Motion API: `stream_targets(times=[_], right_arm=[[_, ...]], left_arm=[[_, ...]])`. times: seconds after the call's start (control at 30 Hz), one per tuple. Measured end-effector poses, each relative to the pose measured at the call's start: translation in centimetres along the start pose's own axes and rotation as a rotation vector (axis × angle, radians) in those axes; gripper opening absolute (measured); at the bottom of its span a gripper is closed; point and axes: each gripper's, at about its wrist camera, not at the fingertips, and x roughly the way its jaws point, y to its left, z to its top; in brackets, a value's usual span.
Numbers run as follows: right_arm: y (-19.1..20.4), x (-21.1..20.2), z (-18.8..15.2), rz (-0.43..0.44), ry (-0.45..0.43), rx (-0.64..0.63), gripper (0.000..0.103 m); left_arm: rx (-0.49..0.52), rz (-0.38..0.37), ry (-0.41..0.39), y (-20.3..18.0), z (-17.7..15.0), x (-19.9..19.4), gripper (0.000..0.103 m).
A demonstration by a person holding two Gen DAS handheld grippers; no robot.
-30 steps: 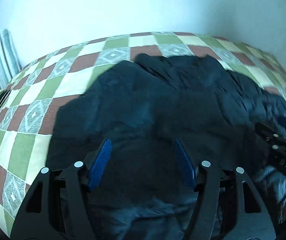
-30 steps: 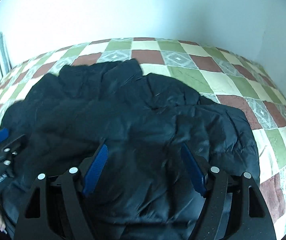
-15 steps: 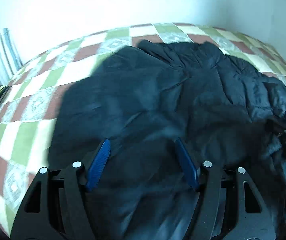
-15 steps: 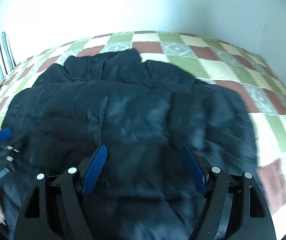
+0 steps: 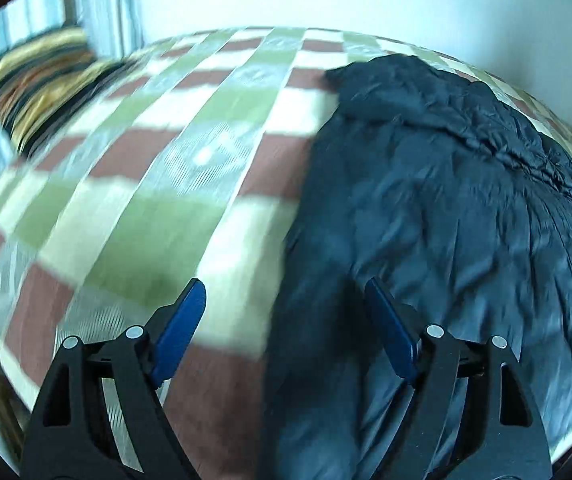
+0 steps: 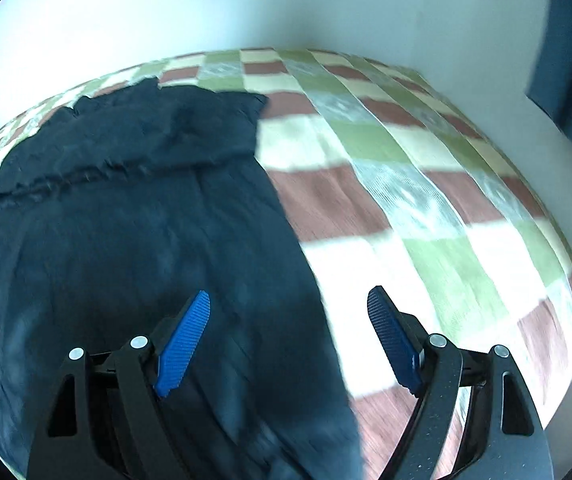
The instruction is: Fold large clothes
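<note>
White wall is backing a bed covered in a checked quilt (image 5: 213, 152) of green, cream and rust squares. At the far left of my left view, striped fabric (image 5: 97, 8) and a gold-and-black patterned cloth (image 5: 45, 76) are lying against the wall, both blurred. I am holding the left gripper (image 5: 286, 316) over the dark jacket's left edge; its jaws are opening, the blue pads (image 5: 179, 336) standing wide with nothing pinched, quilt under one and the jacket's edge under the other. The dark puffy jacket (image 5: 446, 208) is lying spread on the quilt, its rumpled end toward the wall. My right gripper (image 6: 288, 320) is hanging over the jacket's right edge, its jaws opening too, gripping nothing. Past that edge the quilt is running bare to the wall, where a blue panel (image 6: 570, 64) is showing at the far right.
</note>
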Motion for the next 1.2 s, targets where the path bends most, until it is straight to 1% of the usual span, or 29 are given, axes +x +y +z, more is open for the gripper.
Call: stream_targets(times=[0.03,0.1,0.2,0.3,0.37,0.47,0.57,0.6,0.63,0.8,1.07,1.2], right_arm=[[-0.6,-0.2,-1.0,0.001,0.012,0.007,0.080],[-1.4,-0.4,-2.3,0.015,0.026,0.022,0.080],[-2.1,-0.5,-4.2,0.032,0.048,0.036,0.082],[-2.3,-1.0,-5.4,0.049,0.050,0.050,0.083],[-2.3,-1.1,-5.9,0.063,0.060,0.053,0.084],[-2.3,-1.3,-6.6,0.076,0.063,0.058,0.084],[-2.6,-1.7,-7.1,0.097,0.069,0.077,0.084],[-2.7,-1.8,-7.2,0.102,0.070,0.081,0.085],[-2.8,-1.9,-7.5,0.108,0.069,0.085,0.085],[-3.0,-2.4,-8.2,0.118,0.064,0.093,0.085],[-3.6,-3.2,-9.0,0.162,0.052,0.106,0.085],[-4.6,-3.1,-8.8,0.186,0.065,0.145,0.085]], left_arm=[[-0.011,-0.010,0.004,0.4,-0.5,-0.1,0.084],[-0.041,-0.053,-0.001,1.4,-2.1,-1.0,0.085],[-0.047,-0.095,0.009,1.8,-3.4,-1.5,0.085],[-0.041,-0.149,0.016,1.7,-4.5,-1.9,0.085],[-0.055,-0.206,0.035,1.7,-4.9,-1.8,0.085],[-0.083,-0.258,0.053,1.7,-5.5,-1.5,0.085],[-0.076,-0.258,0.049,1.2,-5.9,-1.6,0.085],[-0.069,-0.266,0.051,1.0,-5.9,-1.7,0.083],[-0.063,-0.275,0.052,0.8,-5.9,-1.7,0.079],[-0.033,-0.300,0.044,-0.3,-6.3,-2.0,0.070],[-0.031,-0.301,0.048,-0.4,-6.3,-1.9,0.066],[-0.027,-0.295,0.046,-0.5,-6.3,-1.8,0.065]])
